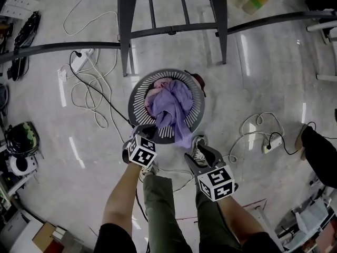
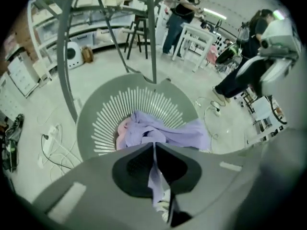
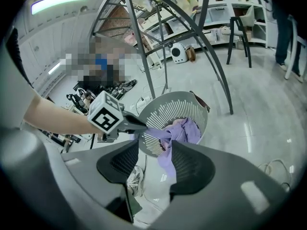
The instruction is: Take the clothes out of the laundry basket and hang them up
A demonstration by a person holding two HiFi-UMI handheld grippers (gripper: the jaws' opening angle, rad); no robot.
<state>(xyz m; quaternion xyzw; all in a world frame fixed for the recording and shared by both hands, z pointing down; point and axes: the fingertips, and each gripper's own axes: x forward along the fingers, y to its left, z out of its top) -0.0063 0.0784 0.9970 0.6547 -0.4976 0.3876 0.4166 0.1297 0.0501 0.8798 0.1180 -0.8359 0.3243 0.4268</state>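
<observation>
A round grey laundry basket [image 1: 138,96] stands on the floor ahead of my feet. A lavender garment [image 1: 171,107] spills from it over the near rim, and a pink piece [image 1: 160,86] lies deeper inside. My left gripper [image 1: 151,129] is at the near rim, shut on a fold of the lavender garment [image 2: 168,135], which runs down between its closed jaws [image 2: 153,150]. My right gripper [image 1: 199,153] hangs to the right of the basket with open jaws [image 3: 154,145] and nothing between them. In the right gripper view the left gripper [image 3: 143,127] pinches the cloth [image 3: 180,131] at the basket's rim [image 3: 158,116].
A dark grey drying rack [image 1: 126,30] stands just behind the basket. Loose cables [image 1: 92,88] lie on the floor to the left, and a power strip [image 1: 271,143] with its cord to the right. Another person's leg [image 1: 318,149] is at the right edge.
</observation>
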